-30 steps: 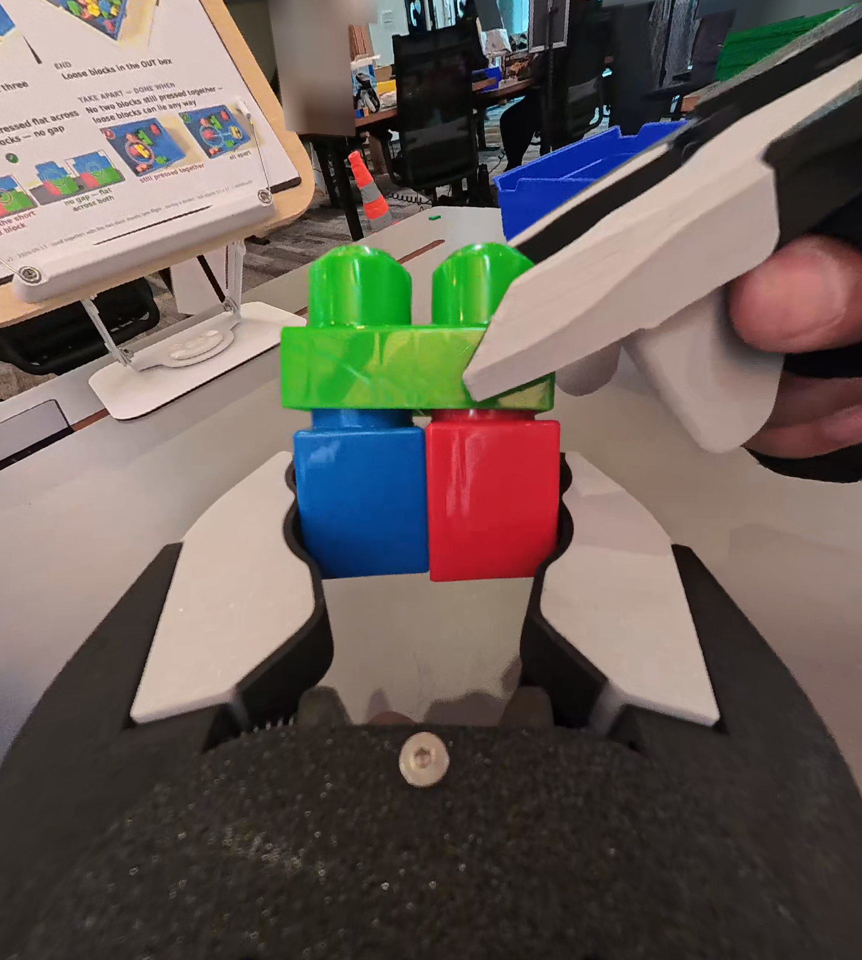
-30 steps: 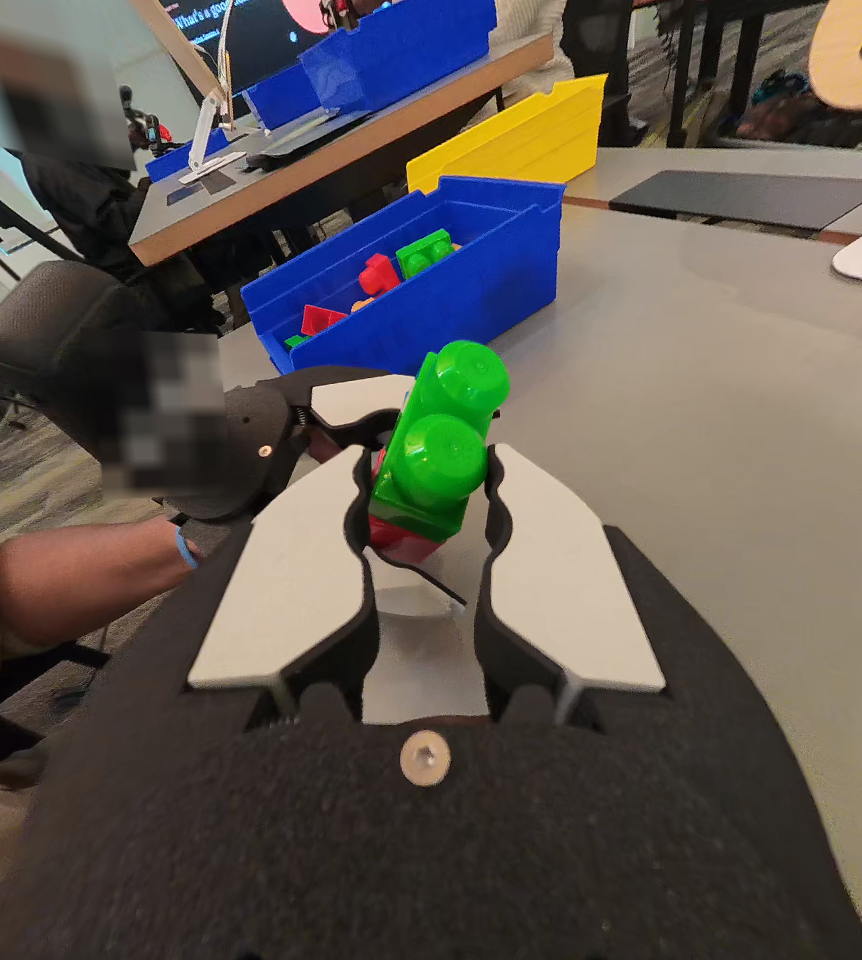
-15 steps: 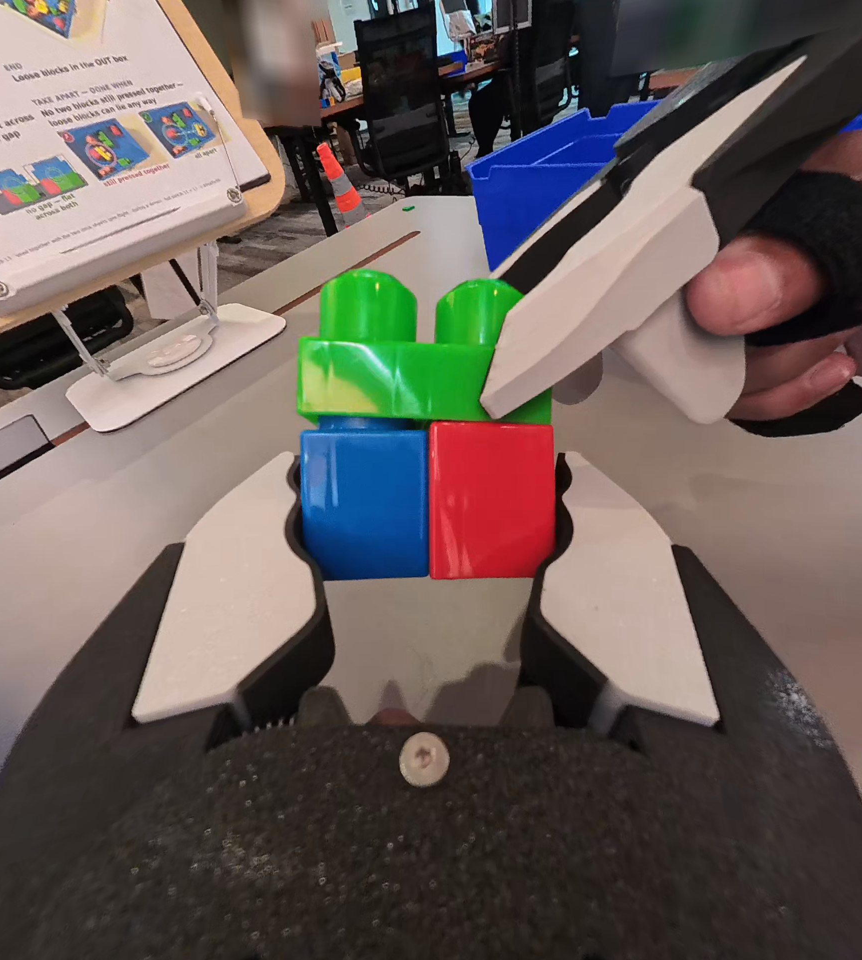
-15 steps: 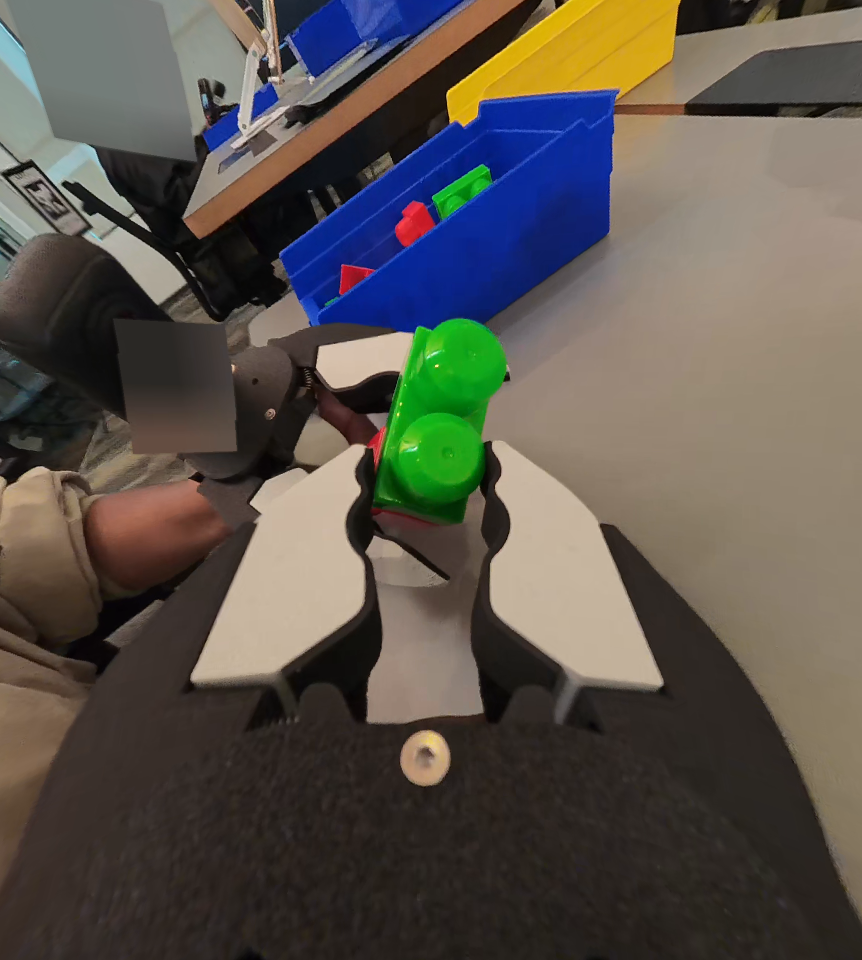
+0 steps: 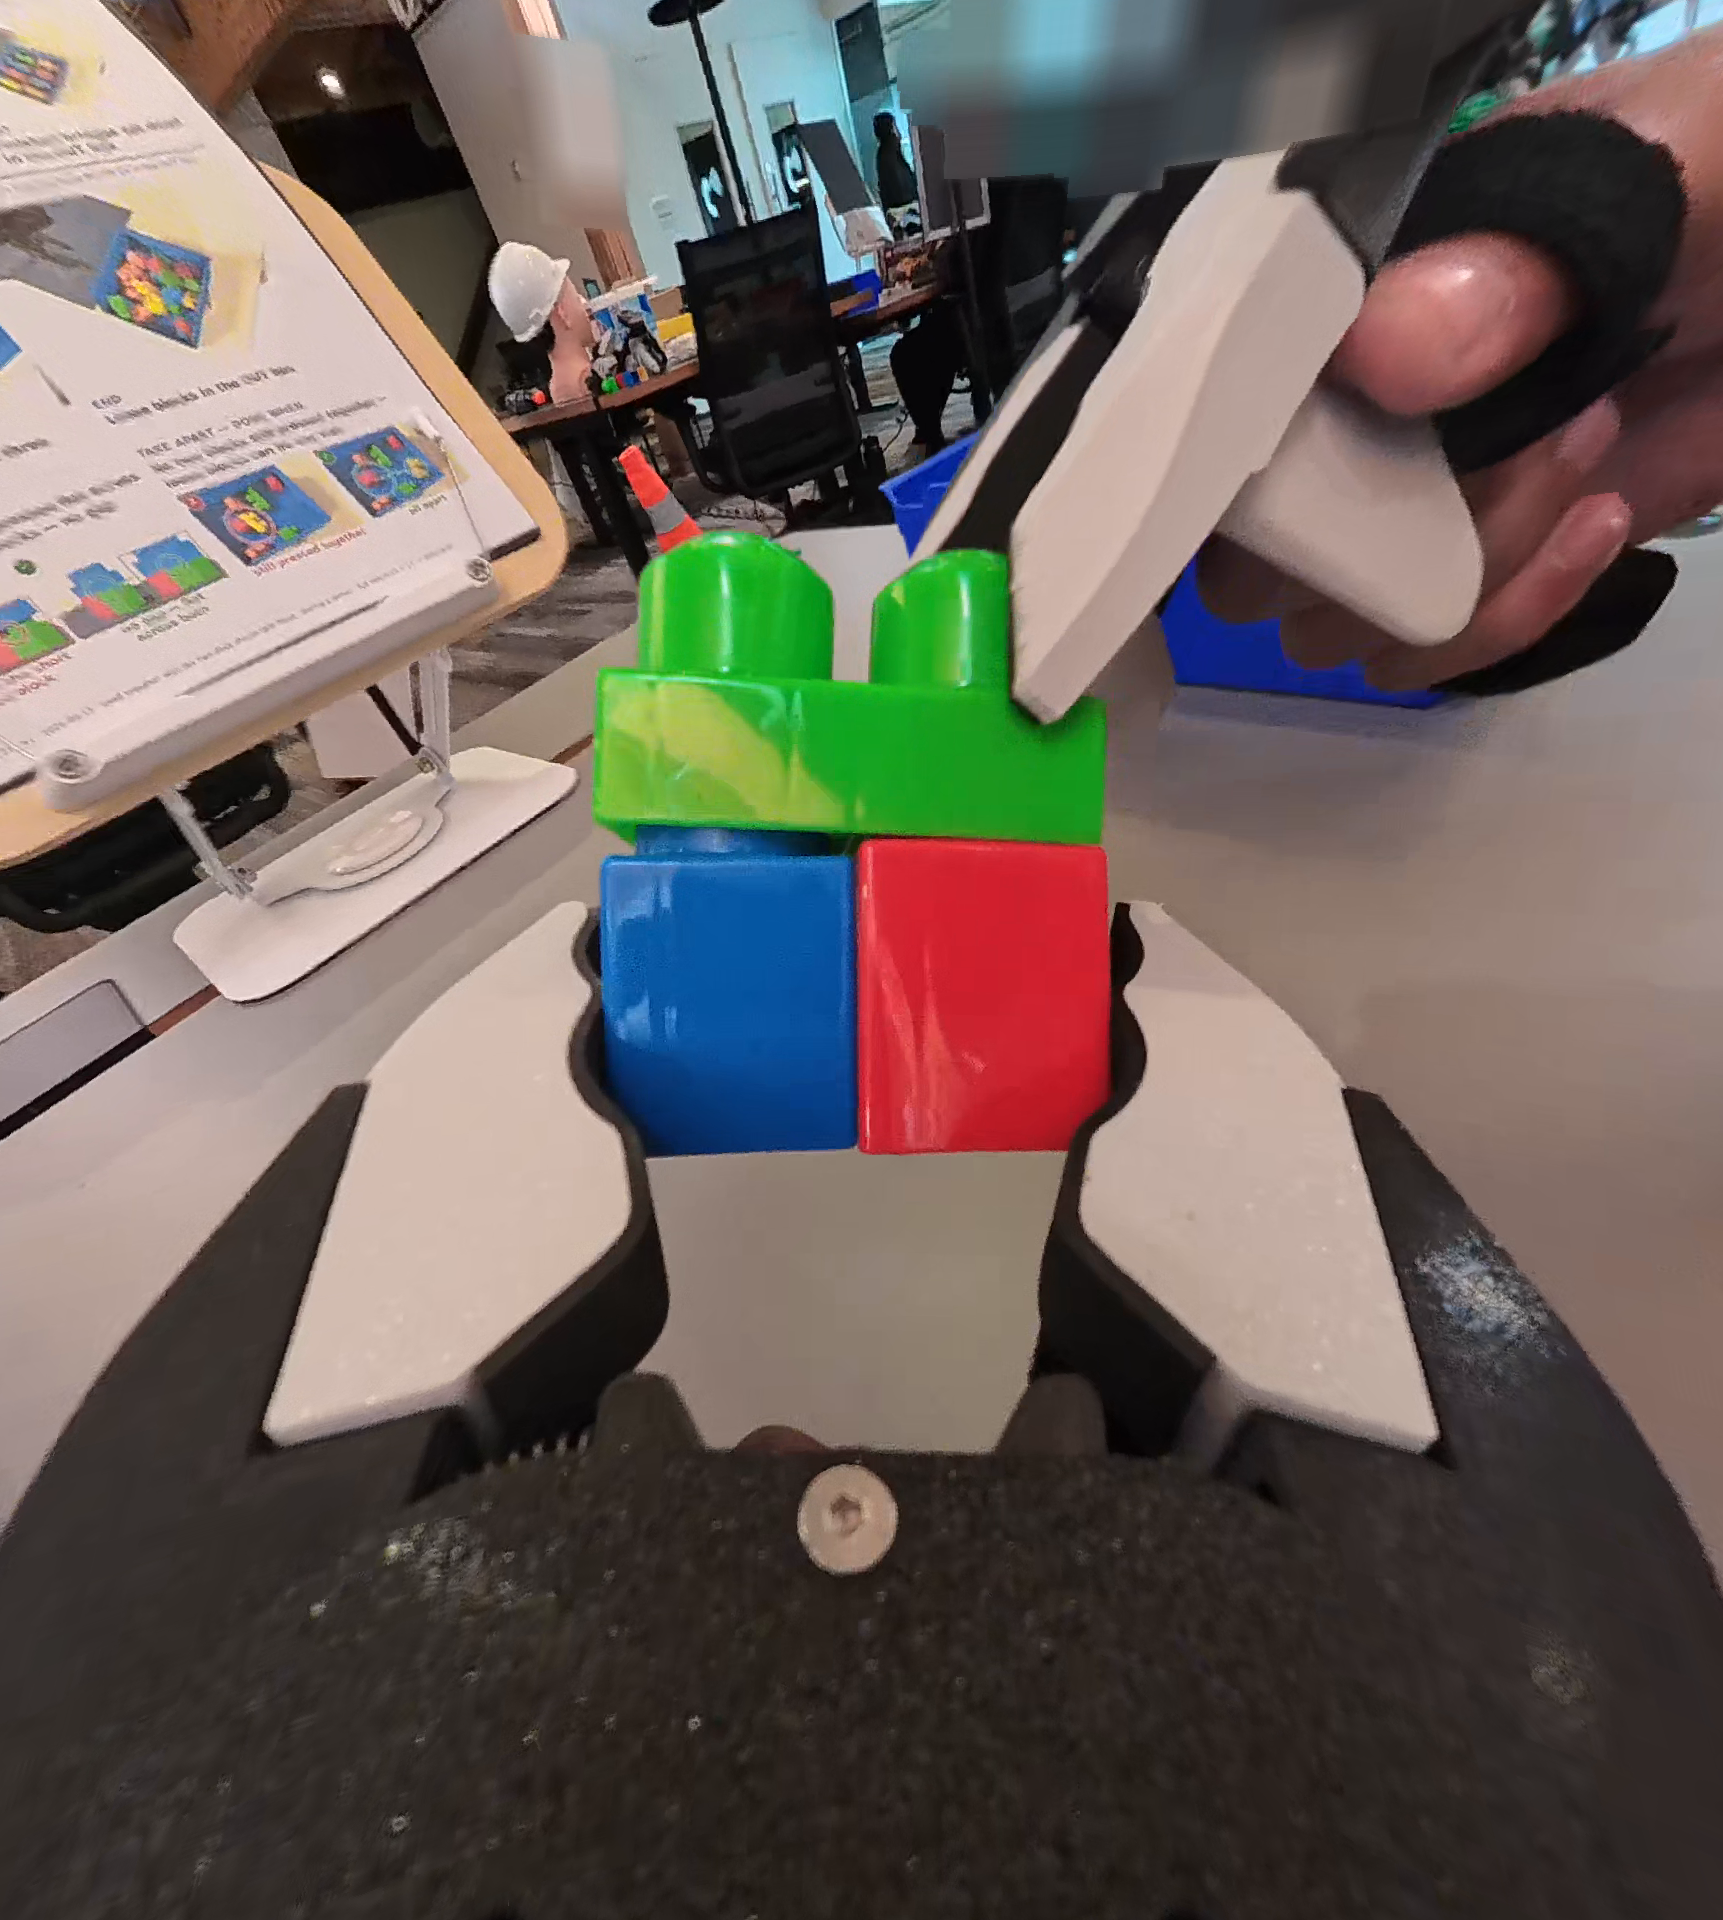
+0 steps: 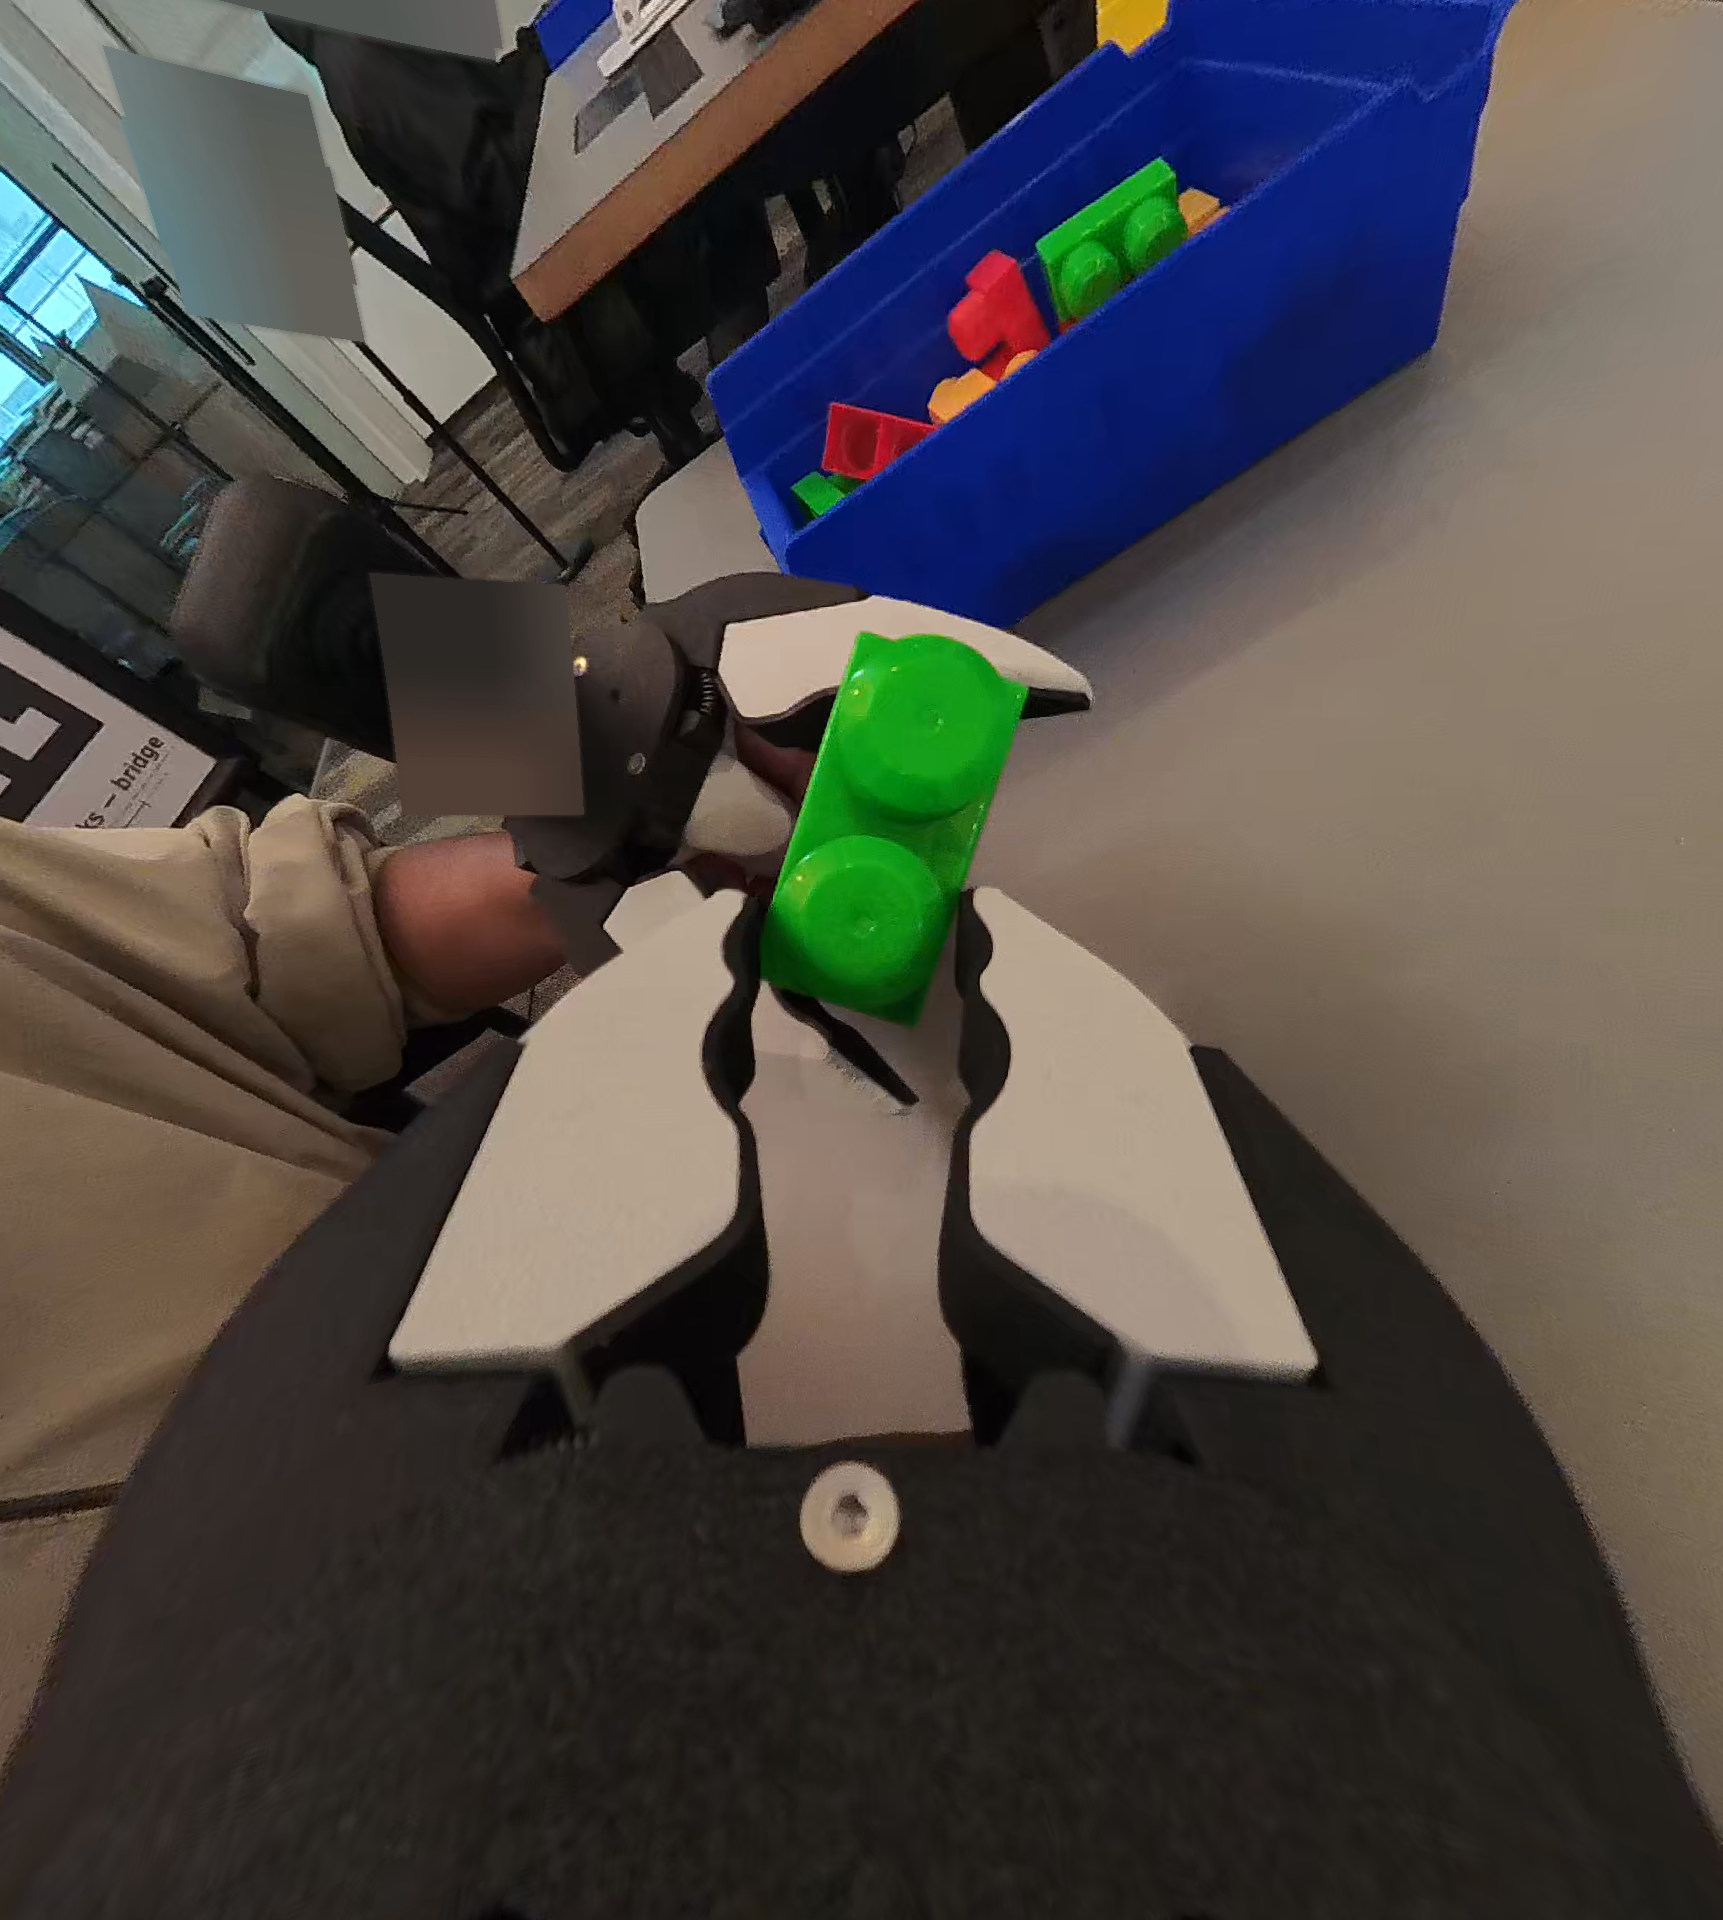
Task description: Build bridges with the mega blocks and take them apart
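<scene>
A small bridge shows in the left wrist view: a green two-stud block [image 5: 836, 758] sits across a blue block [image 5: 727, 997] and a red block [image 5: 982, 992] that stand side by side. The blue block's stud shows in a thin gap under the green block. My left gripper [image 5: 857, 935] is shut on the blue and red pair from both sides. My right gripper [image 6: 857, 925] is shut on the near end of the green block [image 6: 888, 821]. It comes in steeply from the upper right in the left wrist view [image 5: 1075, 623].
A blue bin [image 6: 1096, 520] with several loose blocks stands on the grey table [image 6: 1459, 831] beyond the bridge. An instruction board [image 5: 161, 416] on a white stand is at the left. A person's sleeve [image 6: 109, 987] is at the table's left edge. My left and right fingertips are right by each other.
My right gripper has swung up to a steeper angle, from the green block's side to its top right end. The left gripper keeps its hold on the blue and red blocks.
</scene>
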`<action>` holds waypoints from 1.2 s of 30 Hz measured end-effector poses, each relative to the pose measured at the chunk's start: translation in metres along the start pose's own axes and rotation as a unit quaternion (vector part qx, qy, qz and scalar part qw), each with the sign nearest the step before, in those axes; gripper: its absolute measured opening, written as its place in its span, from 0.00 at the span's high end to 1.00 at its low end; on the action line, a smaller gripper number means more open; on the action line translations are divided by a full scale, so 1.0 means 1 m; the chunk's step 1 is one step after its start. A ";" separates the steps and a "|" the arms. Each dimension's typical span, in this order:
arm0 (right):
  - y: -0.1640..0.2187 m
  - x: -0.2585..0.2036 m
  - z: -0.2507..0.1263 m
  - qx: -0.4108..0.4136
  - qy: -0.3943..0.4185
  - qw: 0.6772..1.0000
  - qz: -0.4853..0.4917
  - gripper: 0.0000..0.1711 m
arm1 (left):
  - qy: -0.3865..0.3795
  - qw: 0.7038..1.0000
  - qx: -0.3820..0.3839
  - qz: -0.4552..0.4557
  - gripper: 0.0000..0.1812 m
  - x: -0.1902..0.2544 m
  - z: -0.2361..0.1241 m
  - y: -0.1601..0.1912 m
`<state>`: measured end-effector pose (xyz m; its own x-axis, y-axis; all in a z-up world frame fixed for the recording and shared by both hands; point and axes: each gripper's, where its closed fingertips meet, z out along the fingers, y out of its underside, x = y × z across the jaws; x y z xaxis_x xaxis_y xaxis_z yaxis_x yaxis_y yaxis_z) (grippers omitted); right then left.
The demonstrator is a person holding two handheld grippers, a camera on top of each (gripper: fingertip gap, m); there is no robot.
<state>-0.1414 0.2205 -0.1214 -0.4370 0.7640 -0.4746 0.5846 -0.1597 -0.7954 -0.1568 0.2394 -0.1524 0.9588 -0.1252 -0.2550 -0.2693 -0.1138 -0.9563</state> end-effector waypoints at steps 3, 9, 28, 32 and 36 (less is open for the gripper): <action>-0.013 -0.001 -0.013 0.012 0.002 1.000 -0.003 0.81 | -0.015 1.000 -0.002 0.007 0.51 -0.008 -0.004 0.000; -0.028 -0.002 -0.027 -0.010 0.010 0.999 -0.033 1.00 | -0.026 0.998 -0.005 0.054 0.51 -0.007 -0.006 0.002; -0.015 0.002 -0.011 -0.086 0.019 0.995 -0.038 1.00 | 0.026 0.999 0.010 0.034 0.51 0.010 -0.007 -0.001; -0.013 0.004 -0.011 -0.089 0.014 0.995 -0.037 1.00 | 0.034 0.999 0.008 0.036 0.51 0.011 -0.008 -0.004; -0.009 0.006 -0.011 -0.091 0.014 0.995 -0.037 1.00 | 0.038 0.999 0.006 0.034 0.51 0.013 -0.006 0.001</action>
<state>-0.1421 0.2335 -0.1134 -0.4654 0.7869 -0.4052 0.6668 0.0106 -0.7452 -0.1450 0.2315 -0.1558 0.9289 -0.2062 -0.3077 -0.3311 -0.0901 -0.9393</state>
